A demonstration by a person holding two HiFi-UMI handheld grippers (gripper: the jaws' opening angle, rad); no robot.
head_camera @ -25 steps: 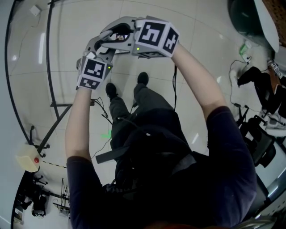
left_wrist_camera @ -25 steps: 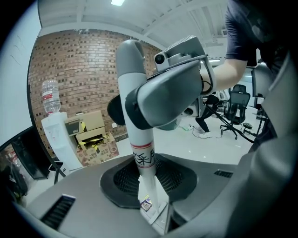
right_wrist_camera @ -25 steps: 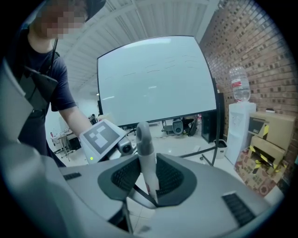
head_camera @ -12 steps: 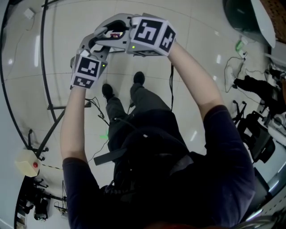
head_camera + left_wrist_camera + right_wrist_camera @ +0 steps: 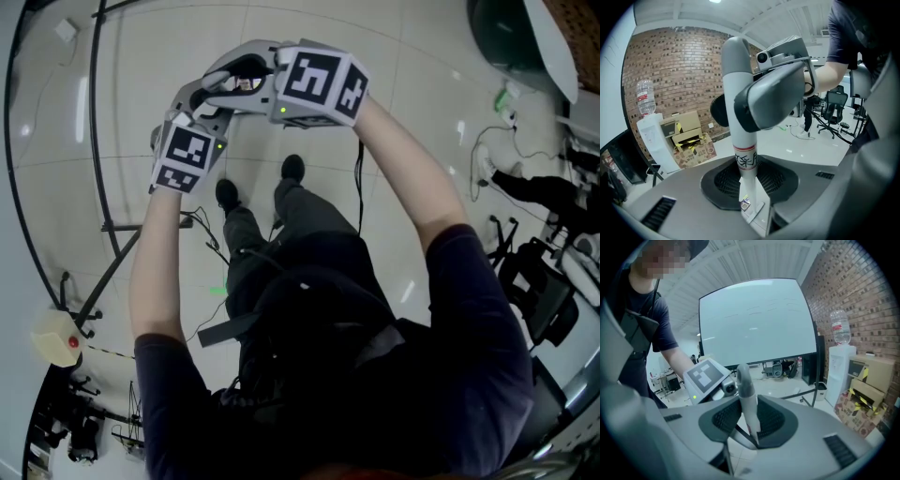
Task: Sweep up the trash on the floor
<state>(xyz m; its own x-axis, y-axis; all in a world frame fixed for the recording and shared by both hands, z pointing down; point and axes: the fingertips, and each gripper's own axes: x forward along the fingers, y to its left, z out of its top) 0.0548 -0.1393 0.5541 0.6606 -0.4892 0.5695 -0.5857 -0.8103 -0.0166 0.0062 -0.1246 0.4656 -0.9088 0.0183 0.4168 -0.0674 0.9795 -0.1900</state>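
Left gripper (image 5: 749,187) pinches an upright white handle (image 5: 738,84); right gripper (image 5: 751,430) pinches a slimmer pale handle (image 5: 746,399), both raised, close together. The trash must lie lower, on the floor (image 5: 403,56) (no view shows it), so both handles should go downward

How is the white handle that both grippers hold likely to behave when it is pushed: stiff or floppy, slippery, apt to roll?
The handle is probably stiff: it runs straight between the left gripper and the right gripper. Its smooth, round surface may slip or twist in the fingers. It looks slim, so it is likely light.
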